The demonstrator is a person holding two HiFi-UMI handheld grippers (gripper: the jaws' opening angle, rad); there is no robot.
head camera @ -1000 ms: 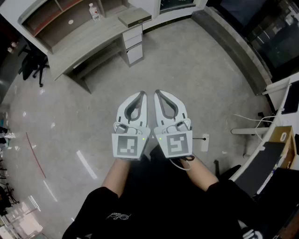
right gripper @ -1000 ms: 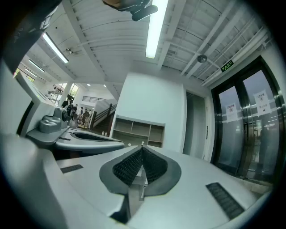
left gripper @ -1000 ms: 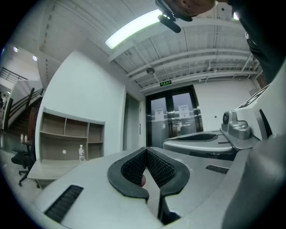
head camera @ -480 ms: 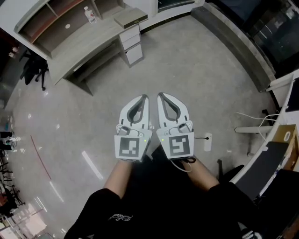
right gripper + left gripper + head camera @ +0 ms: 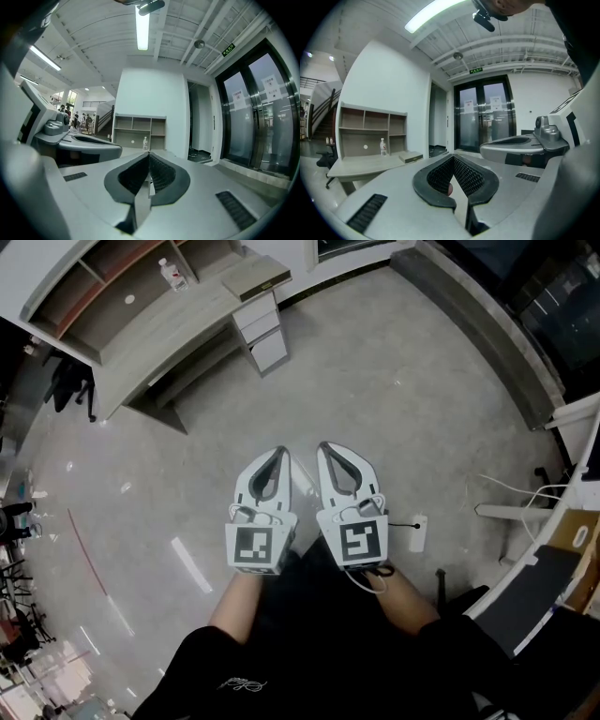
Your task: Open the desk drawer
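**A:** Fig. 1, head view. You are holding the left gripper [image 5: 279,452] and the right gripper [image 5: 323,447] side by side over bare floor. Both pairs of jaws are pressing fully together, with nothing between them (each gripper's own view is showing the ribbed pads meeting at the tips).

**B:** Where is the drawer lying from those tips?

**A:** The drawer stack [image 5: 262,332] is sitting under the near end of the desk [image 5: 155,329], well apart from you, ahead and off to your left. A plastic bottle [image 5: 172,275] and a flat box [image 5: 255,276] are resting on the desktop above it.

**B:** And which hand is standing nearer?

**A:** Your left gripper, by a small margin, since the desk is lying on that side. In the left gripper view the desk [image 5: 365,164] is falling well left of the closed tips [image 5: 453,157]. In the right gripper view the shelf unit [image 5: 140,132] is showing almost straight beyond the tips [image 5: 149,154], so the right one is probably aiming truer.

**B:** The axis that matters?

**A:** Each drawer front is running level along the desk's front edge and facing roughly toward you. The pull will likely be coming straight back along your own line, and the jaws will need opening first.
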